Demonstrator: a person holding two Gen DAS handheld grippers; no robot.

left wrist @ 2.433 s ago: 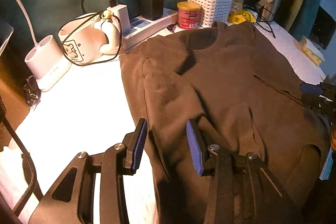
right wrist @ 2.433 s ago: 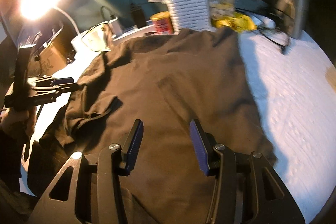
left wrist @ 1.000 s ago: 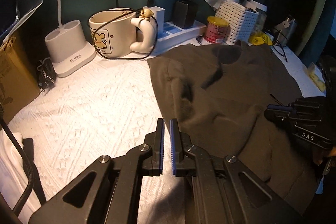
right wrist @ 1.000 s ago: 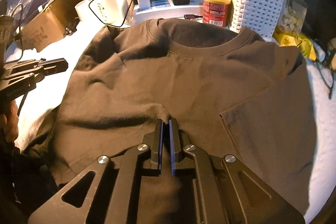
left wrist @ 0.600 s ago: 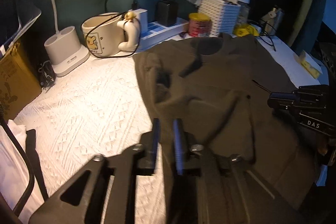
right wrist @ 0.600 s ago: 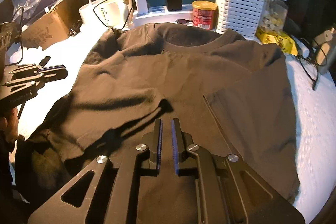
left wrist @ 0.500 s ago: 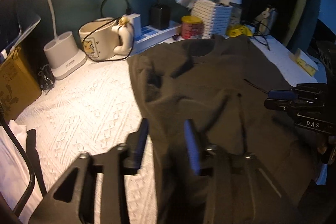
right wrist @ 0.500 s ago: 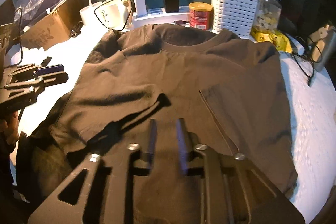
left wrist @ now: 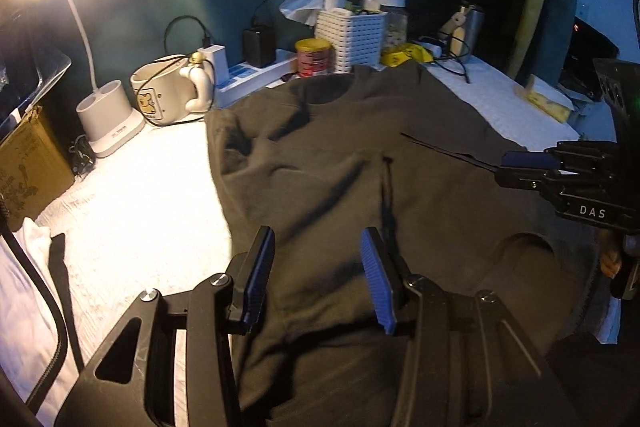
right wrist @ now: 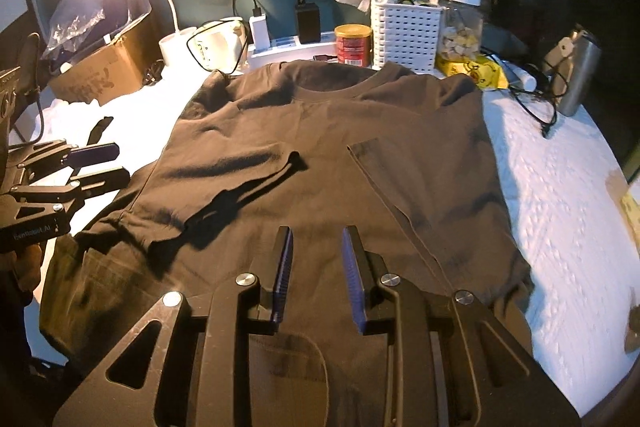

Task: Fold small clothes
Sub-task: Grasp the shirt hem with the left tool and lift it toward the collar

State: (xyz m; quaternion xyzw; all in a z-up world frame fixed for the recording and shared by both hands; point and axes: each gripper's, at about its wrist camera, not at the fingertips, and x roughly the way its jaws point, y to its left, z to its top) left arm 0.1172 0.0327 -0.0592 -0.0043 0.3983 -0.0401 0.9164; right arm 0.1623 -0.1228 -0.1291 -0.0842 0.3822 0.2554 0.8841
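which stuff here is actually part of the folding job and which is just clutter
Job: dark brown cotton t-shirt; left gripper; right gripper, both open.

Clutter: cream ceramic mug; red tin can; white slotted plastic basket; steel bottle.

T-shirt hem hidden behind right gripper body

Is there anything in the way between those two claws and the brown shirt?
Nothing visible. The left claw and right claw both hang open right above the brown shirt, with only air between. The clutter sits beyond the collar.
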